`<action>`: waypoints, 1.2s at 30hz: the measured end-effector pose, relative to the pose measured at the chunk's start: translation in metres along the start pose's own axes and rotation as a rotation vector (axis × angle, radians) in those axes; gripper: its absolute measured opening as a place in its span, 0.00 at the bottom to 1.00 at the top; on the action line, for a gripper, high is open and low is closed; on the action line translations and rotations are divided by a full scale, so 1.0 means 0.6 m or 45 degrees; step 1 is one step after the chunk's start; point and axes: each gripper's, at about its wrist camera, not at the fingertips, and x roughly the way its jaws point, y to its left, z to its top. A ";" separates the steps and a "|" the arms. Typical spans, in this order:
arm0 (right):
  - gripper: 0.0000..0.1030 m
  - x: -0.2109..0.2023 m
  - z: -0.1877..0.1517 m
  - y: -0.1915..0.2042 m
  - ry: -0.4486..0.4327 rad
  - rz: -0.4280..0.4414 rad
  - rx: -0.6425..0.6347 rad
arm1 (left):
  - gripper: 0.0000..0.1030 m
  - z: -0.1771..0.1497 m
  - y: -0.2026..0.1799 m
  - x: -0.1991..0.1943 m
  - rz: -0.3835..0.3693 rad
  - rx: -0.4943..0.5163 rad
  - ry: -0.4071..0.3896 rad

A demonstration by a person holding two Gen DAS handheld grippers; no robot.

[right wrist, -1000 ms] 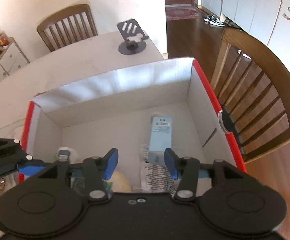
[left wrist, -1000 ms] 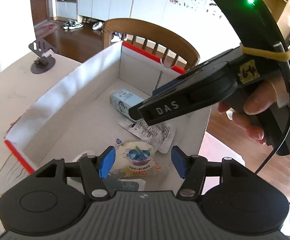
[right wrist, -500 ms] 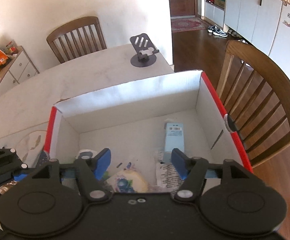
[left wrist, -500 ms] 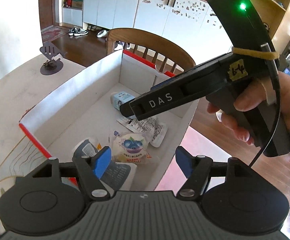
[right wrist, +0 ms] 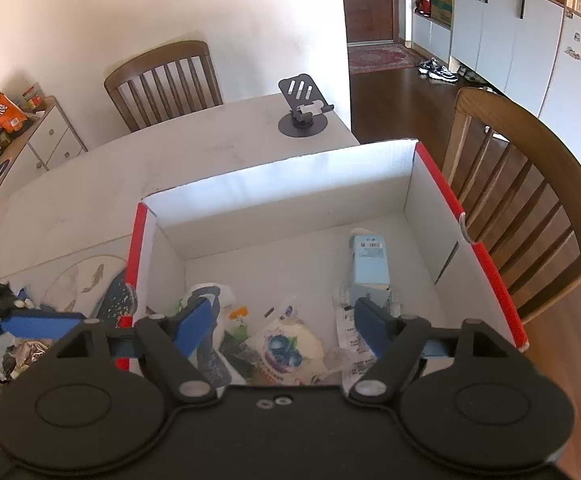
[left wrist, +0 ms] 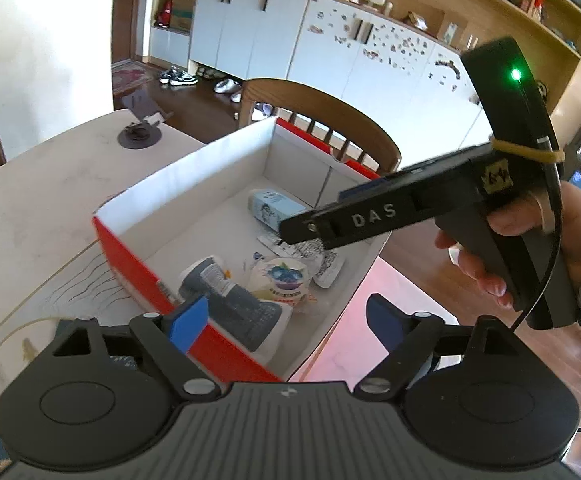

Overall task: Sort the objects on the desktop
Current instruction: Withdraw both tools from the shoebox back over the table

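A red and white cardboard box (left wrist: 130, 256) (right wrist: 490, 264) stands on the table. Inside lie a light blue carton (left wrist: 274, 208) (right wrist: 368, 260), a blueberry snack packet (left wrist: 282, 280) (right wrist: 286, 348), a grey pouch (left wrist: 230, 300) (right wrist: 210, 356) and a clear printed wrapper (left wrist: 322, 256) (right wrist: 350, 340). My left gripper (left wrist: 286, 320) is open and empty, above the box's near corner. My right gripper (right wrist: 286, 316) is open and empty, above the box's near side; it also shows in the left wrist view (left wrist: 390, 212), hand-held over the box.
A dark phone stand (left wrist: 140, 136) (right wrist: 302, 116) sits at the table's far corner. Wooden chairs (right wrist: 530, 208) (right wrist: 162, 80) stand behind the box and at the far side. A fish-patterned mat (right wrist: 86, 280) and a crumpled wrapper (right wrist: 18, 356) lie left of the box.
Both grippers have pulled up and back from the box, so more of it and the table shows. Both stay open and empty.
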 end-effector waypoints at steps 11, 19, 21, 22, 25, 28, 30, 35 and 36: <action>0.81 -0.043 -0.031 0.058 -0.082 0.026 0.017 | 1.00 -0.041 0.056 -0.095 0.095 -0.088 -0.110; 0.81 -0.063 -0.059 0.127 -0.112 0.032 0.001 | 1.00 -0.084 0.095 -0.164 0.165 -0.115 -0.159; 0.81 -0.066 -0.066 0.148 -0.114 0.033 -0.012 | 1.00 -0.096 0.107 -0.180 0.176 -0.135 -0.165; 0.81 -0.067 -0.070 0.160 -0.114 0.039 -0.018 | 1.00 -0.101 0.112 -0.187 0.179 -0.144 -0.170; 0.81 -0.069 -0.081 0.189 -0.105 0.057 -0.023 | 1.00 -0.118 0.129 -0.211 0.188 -0.166 -0.181; 0.81 -0.069 -0.093 0.221 -0.092 0.067 -0.045 | 1.00 -0.134 0.145 -0.232 0.203 -0.190 -0.185; 0.81 -0.068 -0.102 0.243 -0.081 0.077 -0.059 | 1.00 -0.145 0.156 -0.246 0.206 -0.203 -0.190; 0.81 -0.069 -0.121 0.288 -0.066 0.094 -0.075 | 1.00 -0.173 0.179 -0.274 0.229 -0.229 -0.194; 0.81 -0.069 -0.124 0.296 -0.064 0.096 -0.078 | 1.00 -0.178 0.182 -0.278 0.231 -0.232 -0.195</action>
